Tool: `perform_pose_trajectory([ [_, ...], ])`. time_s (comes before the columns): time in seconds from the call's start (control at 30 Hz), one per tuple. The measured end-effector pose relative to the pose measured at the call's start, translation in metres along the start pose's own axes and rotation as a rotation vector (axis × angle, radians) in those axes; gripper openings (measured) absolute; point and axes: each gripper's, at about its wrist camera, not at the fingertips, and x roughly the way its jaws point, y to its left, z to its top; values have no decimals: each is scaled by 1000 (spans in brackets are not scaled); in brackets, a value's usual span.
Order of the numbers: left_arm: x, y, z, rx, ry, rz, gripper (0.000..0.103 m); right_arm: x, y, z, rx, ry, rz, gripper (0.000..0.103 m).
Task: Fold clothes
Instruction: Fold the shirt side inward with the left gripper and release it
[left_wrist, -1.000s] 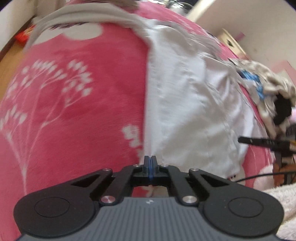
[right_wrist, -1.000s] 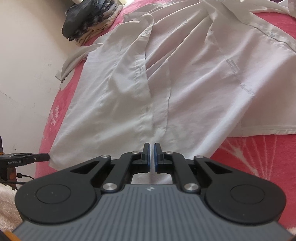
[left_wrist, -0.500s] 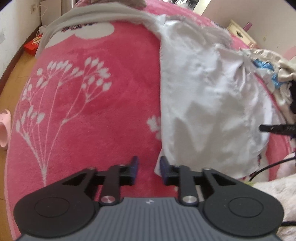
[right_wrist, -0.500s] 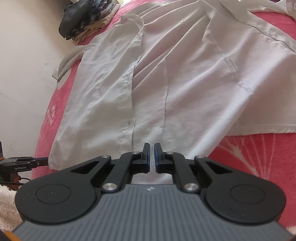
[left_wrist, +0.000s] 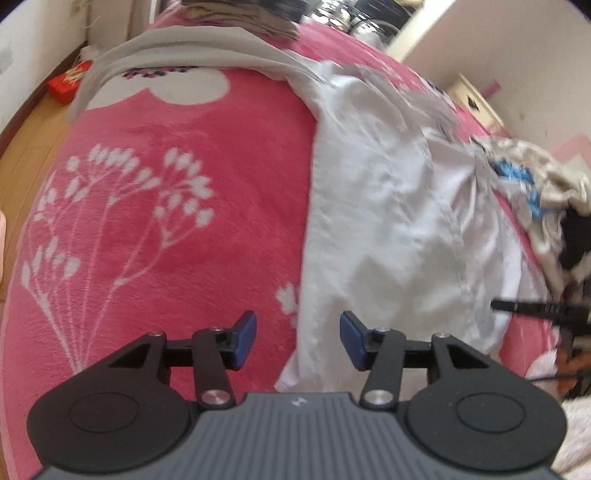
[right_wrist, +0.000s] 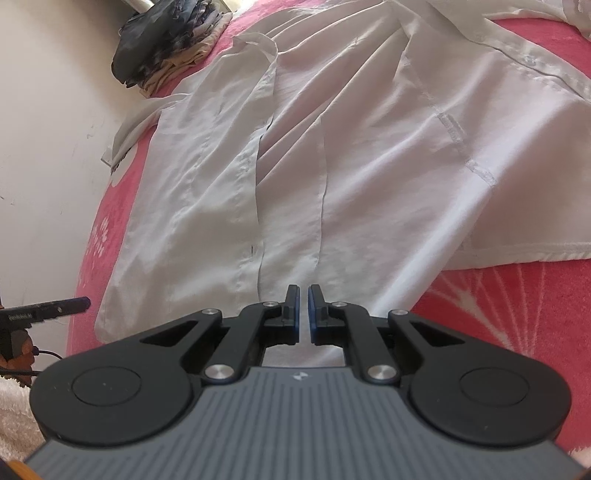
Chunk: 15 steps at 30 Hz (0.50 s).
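A white button shirt (left_wrist: 388, 229) lies spread on a pink flowered blanket (left_wrist: 184, 155). My left gripper (left_wrist: 297, 332) hovers over the shirt's lower left corner. Its jaws are opening, and the blue pads (left_wrist: 243, 339) stand apart on either side of the cloth edge without pressing it. In the right wrist view the shirt (right_wrist: 369, 166) fills the frame, front plackets running up the middle. My right gripper (right_wrist: 303, 295) sits at the hem by the placket, its jaws nearly together on the shirt's hem.
A dark and beige clothes pile (right_wrist: 166, 40) lies by the wall at the blanket's far corner. A grey garment (left_wrist: 177, 48) drapes over the blanket's far edge. Wooden floor (left_wrist: 22, 129) with a red packet (left_wrist: 68, 79) lies beyond the left edge.
My left gripper has opened and let the shirt's corner drop onto the blanket, drawing back slightly. The shirt's left panel has settled flatter. My right gripper has stayed put.
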Motion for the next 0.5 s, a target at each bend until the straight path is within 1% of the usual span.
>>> perform_pose_trajectory([
  [0.1, 8, -1, 6, -1, 27, -23, 52, 2, 0, 0, 2, 3, 0, 5],
  [0.17, 19, -12, 7, 46, 59, -22, 52, 3, 1, 0, 4, 2, -1, 5],
  [0.2, 25, -19, 6, 74, 70, -16, 48, 2, 1, 0, 5, 1, -3, 5],
  [0.27, 35, -31, 2, 132, 82, 19, 32, 2, 1, 0, 10, -4, -7, 5],
  [0.3, 39, -34, 1, 145, 82, 39, 11, 1, 0, 0, 14, -8, -9, 5],
  [0.33, 40, -34, 0, 138, 74, 48, 4, 0, -1, 0, 17, -11, -10, 5],
  [0.4, 35, -31, -2, 100, 41, 47, 2, 0, -2, 0, 22, -15, -11, 5],
  [0.5, 23, -17, -2, 0, -18, 37, 2, 1, -2, -1, 22, -12, -11, 5],
])
